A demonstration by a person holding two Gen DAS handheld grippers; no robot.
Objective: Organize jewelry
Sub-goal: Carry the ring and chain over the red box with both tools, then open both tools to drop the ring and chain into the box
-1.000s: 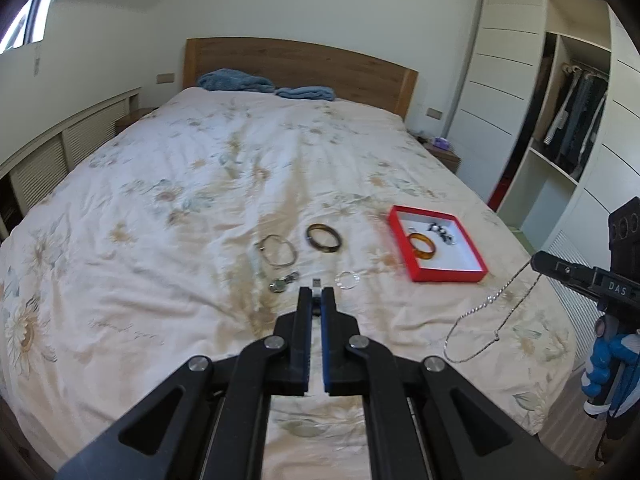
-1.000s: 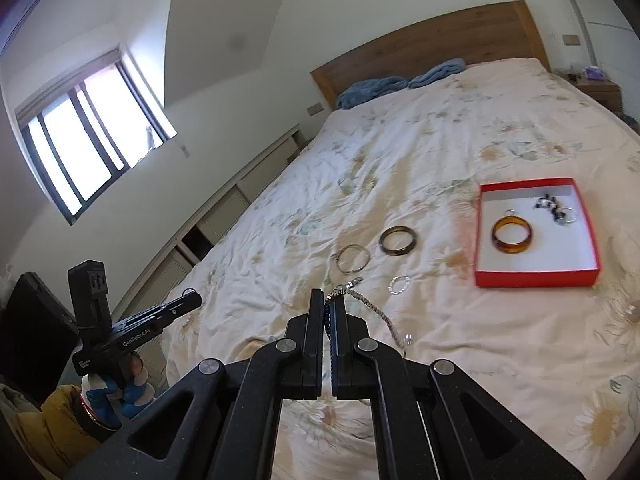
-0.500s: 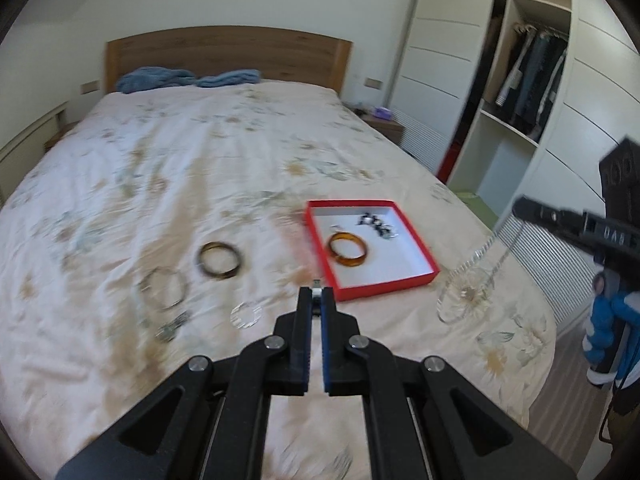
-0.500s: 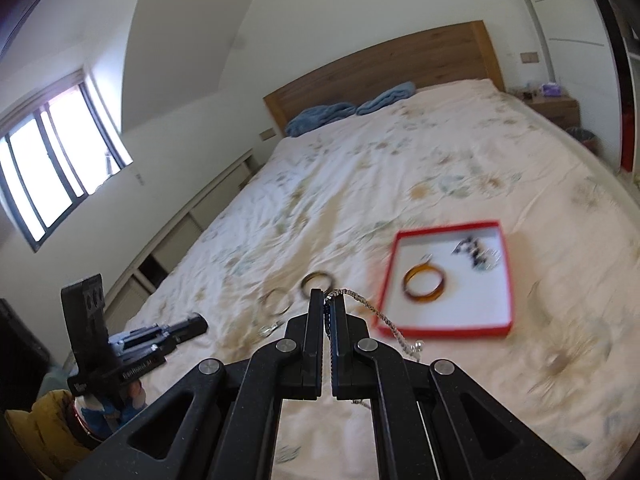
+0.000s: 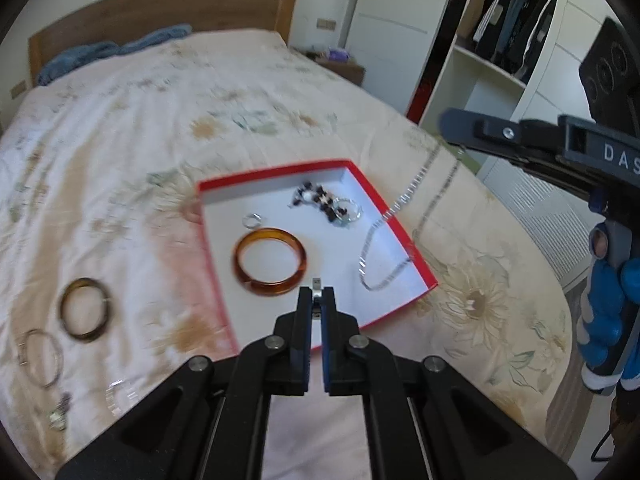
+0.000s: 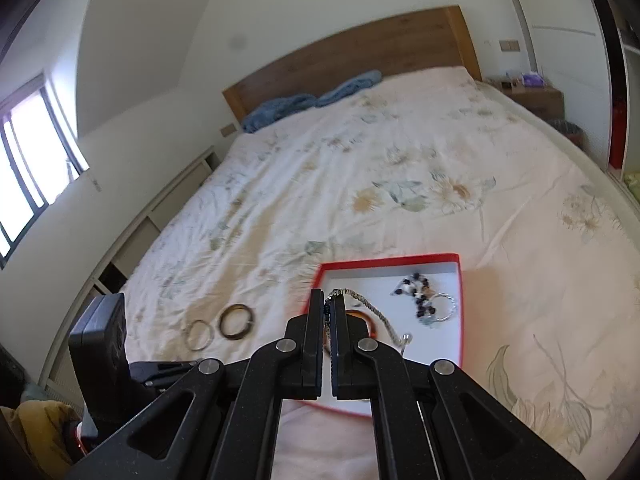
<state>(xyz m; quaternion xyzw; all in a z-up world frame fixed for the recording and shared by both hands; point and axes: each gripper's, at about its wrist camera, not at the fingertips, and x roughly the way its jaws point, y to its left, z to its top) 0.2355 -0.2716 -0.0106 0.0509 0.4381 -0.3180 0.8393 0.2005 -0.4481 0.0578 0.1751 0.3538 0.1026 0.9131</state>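
A red box (image 5: 428, 277) with a white floor lies on the bed; it also shows in the right wrist view (image 6: 462, 312). In it are an amber bangle (image 5: 270, 261), a small ring (image 5: 253, 220) and a dark bead bracelet (image 5: 324, 204). My right gripper (image 6: 329, 300) is shut on a silver chain necklace (image 5: 404, 200), whose loop hangs down into the box's right side. My left gripper (image 5: 317, 290) is shut on a small silver piece (image 5: 317, 285) above the box's near edge.
On the quilt left of the box lie a dark bangle (image 5: 85, 308), a thin silver bangle (image 5: 40, 356) and small silver pieces (image 5: 120, 394). An open wardrobe (image 5: 500, 40) stands to the right. Blue cloth (image 6: 312, 100) lies by the headboard.
Both grippers have moved right and closer to the red box. The hanging necklace now dangles into the box instead of over the bed's right edge.
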